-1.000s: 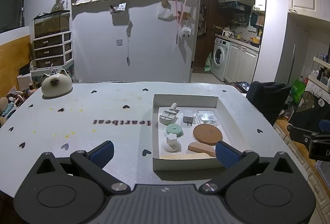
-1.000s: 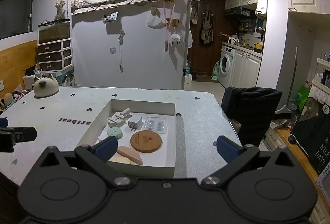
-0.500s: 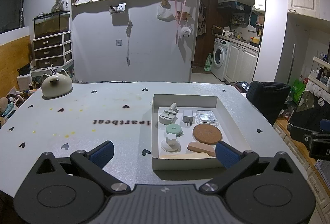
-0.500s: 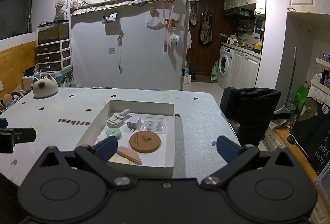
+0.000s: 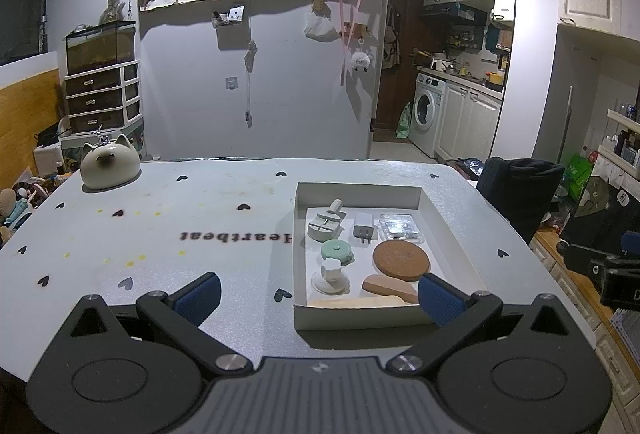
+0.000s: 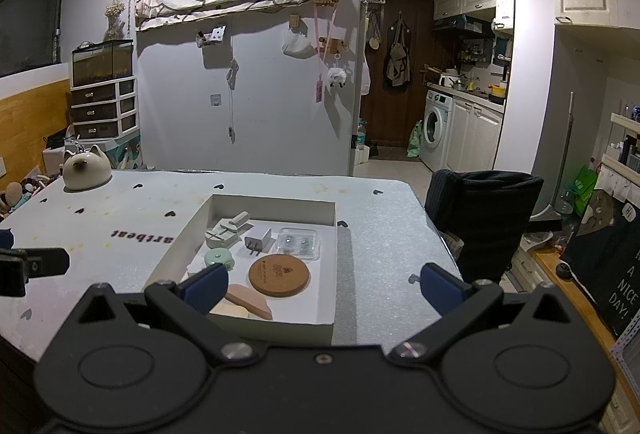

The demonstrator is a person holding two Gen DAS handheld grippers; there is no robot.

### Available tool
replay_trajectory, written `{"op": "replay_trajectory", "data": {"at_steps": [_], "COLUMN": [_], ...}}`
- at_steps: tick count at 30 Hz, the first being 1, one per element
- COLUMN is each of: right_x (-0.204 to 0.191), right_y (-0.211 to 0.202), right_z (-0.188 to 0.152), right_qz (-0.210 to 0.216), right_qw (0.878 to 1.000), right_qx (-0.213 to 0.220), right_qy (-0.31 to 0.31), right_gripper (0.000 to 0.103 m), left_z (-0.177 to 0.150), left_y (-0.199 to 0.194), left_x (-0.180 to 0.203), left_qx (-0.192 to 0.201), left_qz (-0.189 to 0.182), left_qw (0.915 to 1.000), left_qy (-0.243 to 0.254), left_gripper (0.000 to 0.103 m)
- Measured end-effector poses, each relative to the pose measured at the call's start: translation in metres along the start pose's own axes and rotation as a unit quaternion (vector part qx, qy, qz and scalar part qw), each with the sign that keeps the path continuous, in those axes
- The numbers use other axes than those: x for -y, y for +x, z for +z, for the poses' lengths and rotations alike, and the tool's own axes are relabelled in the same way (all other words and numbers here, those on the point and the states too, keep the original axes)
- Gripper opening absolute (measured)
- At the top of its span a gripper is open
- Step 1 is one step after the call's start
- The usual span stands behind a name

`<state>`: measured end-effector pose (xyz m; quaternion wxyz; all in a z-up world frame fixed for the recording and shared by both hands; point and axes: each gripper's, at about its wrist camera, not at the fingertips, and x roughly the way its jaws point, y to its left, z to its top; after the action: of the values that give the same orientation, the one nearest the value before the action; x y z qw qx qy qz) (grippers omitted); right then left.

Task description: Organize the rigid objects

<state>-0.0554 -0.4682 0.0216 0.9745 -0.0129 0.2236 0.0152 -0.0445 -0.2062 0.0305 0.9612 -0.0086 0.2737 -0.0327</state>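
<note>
Both claws, left (image 5: 318,292) and right (image 6: 324,284), gape wide, holding nothing. Ahead of them, the small items sit gathered in the box (image 5: 440,218): sorted, or awaiting unpacking.

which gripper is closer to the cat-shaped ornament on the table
Left. The left gripper hovers open at the near edge, with the cat ornament ahead to its left. The right gripper hovers open beyond the white box, farther right.

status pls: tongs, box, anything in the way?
Left tongs open, empty. Right tongs open, empty. White box on table, cork coaster and charger plug inside. Nothing in the way.
</note>
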Motion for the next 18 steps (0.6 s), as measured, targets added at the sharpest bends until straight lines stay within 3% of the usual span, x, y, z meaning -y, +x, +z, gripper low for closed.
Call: {"op": "replay_trajectory", "data": {"at_steps": [18], "right_x": [0.0003], "right_y": [-0.0003], "right_z": [-0.0007], "right_qz": [0.001], "right_qw": [1.0], "right_qx": [0.0], "right_qy": [0.0], "right_gripper": [0.103], "left_z": [-0.0028], "left_y": [-0.0022], "left_x": [-0.0008], "left_qx": [0.001], "left_qz": [0.003], "left_qw": [1.0], "left_qy": [0.001], "left_gripper": [0.103]}}
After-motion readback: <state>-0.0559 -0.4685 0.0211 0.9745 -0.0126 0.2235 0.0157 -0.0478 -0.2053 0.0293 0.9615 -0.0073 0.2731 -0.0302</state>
